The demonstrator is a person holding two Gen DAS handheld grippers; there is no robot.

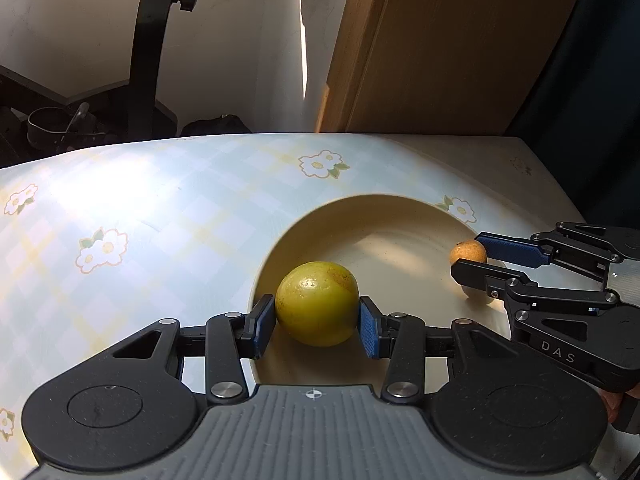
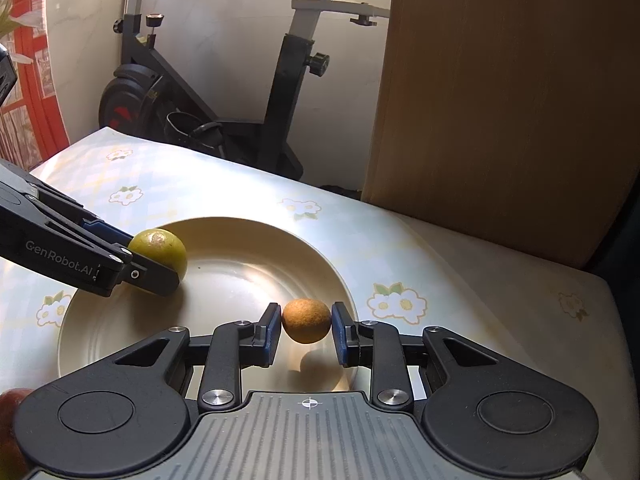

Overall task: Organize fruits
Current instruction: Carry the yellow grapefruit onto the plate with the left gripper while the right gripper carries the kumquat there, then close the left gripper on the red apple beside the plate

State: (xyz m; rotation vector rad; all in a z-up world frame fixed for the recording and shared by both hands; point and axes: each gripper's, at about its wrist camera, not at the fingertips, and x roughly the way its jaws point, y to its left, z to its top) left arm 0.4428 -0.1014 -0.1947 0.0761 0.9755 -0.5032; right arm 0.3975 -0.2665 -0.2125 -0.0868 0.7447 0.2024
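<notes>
My left gripper (image 1: 317, 322) is shut on a yellow-green round fruit (image 1: 317, 303), held over the left inner side of a cream plate (image 1: 384, 216). My right gripper (image 2: 305, 330) is shut on a small brown-orange fruit (image 2: 306, 320), held just above the plate's (image 2: 240, 232) right part with its shadow below. The left wrist view shows the right gripper (image 1: 468, 258) with the small fruit (image 1: 467, 251) at the plate's right rim. In the right wrist view, the left gripper (image 2: 156, 262) and the yellow-green fruit (image 2: 160, 246) sit at the plate's left rim.
The plate rests on a table with a pale checked, flower-printed cloth (image 1: 160, 208). A wooden panel (image 2: 500, 100) stands behind the table on the right. An exercise bike (image 2: 224, 80) stands beyond the far edge. A reddish fruit (image 2: 12, 408) shows at the lower left corner.
</notes>
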